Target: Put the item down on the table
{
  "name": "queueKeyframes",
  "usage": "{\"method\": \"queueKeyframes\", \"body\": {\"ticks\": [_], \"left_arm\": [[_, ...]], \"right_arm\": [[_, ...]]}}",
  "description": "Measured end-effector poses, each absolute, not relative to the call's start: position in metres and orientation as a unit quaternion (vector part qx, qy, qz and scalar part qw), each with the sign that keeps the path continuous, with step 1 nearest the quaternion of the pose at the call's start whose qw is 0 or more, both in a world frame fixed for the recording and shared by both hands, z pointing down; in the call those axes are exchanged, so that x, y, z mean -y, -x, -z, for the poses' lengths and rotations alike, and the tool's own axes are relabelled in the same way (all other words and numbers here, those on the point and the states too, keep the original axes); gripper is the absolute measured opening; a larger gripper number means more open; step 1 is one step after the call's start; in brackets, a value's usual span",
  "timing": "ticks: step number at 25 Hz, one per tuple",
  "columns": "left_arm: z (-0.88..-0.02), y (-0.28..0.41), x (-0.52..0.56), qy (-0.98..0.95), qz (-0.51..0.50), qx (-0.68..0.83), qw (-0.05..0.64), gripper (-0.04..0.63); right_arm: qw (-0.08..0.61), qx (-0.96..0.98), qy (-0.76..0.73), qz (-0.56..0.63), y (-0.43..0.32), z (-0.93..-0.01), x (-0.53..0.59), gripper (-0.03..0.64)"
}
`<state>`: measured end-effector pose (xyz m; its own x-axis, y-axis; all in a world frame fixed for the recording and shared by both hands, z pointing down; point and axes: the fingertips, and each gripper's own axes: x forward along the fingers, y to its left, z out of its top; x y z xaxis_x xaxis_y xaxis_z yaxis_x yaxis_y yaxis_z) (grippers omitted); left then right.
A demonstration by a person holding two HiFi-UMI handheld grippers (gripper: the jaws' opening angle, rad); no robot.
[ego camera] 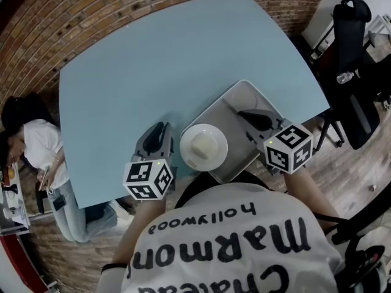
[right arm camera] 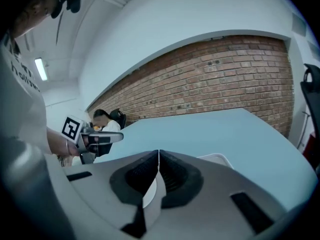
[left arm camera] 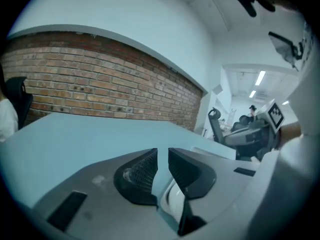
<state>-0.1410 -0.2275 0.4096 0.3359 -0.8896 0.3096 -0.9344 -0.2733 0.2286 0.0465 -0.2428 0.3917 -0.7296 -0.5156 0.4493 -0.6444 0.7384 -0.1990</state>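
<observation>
A grey tray [ego camera: 242,100] lies at the near edge of the blue table [ego camera: 153,66]. On its left corner stands a white bowl [ego camera: 203,146] with a pale lump inside. My right gripper [ego camera: 255,118] hovers over the tray's right half; its jaws are shut to a thin line, with nothing seen between them. The tray's rim [right arm camera: 216,159] shows just right of those jaws. My left gripper [ego camera: 160,133] stands over bare table left of the bowl, jaws a narrow gap apart and empty. The bowl's white edge [left arm camera: 172,204] peeks below its right finger.
A person [ego camera: 33,142] sits by the table's left edge. A black office chair [ego camera: 351,72] stands off the right corner. A brick wall [ego camera: 122,5] runs behind the far side. My own white shirt fills the bottom of the head view.
</observation>
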Motion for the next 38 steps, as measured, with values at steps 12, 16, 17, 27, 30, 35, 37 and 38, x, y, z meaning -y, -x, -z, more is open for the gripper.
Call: {"method": "queueKeyframes", "body": {"ticks": [12, 16, 17, 27, 30, 35, 37, 38], "left_arm": [[-0.409, 0.113, 0.22, -0.825, -0.039, 0.517, 0.224, 0.063], [-0.415, 0.126, 0.221, -0.816, -0.039, 0.53, 0.229, 0.063], [-0.415, 0.127, 0.221, -0.815, -0.04, 0.53, 0.228, 0.063], [-0.42, 0.14, 0.22, -0.809, -0.039, 0.539, 0.23, 0.063], [-0.423, 0.148, 0.218, -0.802, -0.041, 0.547, 0.236, 0.063], [-0.427, 0.153, 0.219, -0.795, -0.056, 0.556, 0.235, 0.061], [-0.43, 0.153, 0.215, -0.791, -0.062, 0.561, 0.236, 0.061], [-0.432, 0.154, 0.214, -0.788, -0.067, 0.564, 0.237, 0.061]], "right_arm": [[0.2, 0.908, -0.33, -0.164, -0.036, -0.399, 0.248, 0.011], [0.191, 0.899, -0.352, -0.175, -0.04, -0.401, 0.255, 0.009], [0.194, 0.899, -0.354, -0.172, -0.04, -0.402, 0.256, 0.009], [0.213, 0.897, -0.353, -0.158, -0.033, -0.409, 0.266, 0.009], [0.219, 0.895, -0.354, -0.163, -0.032, -0.412, 0.269, 0.009], [0.218, 0.897, -0.349, -0.163, -0.028, -0.413, 0.271, 0.009], [0.219, 0.898, -0.345, -0.165, -0.028, -0.414, 0.271, 0.009], [0.219, 0.898, -0.343, -0.167, -0.028, -0.415, 0.27, 0.009]]}}
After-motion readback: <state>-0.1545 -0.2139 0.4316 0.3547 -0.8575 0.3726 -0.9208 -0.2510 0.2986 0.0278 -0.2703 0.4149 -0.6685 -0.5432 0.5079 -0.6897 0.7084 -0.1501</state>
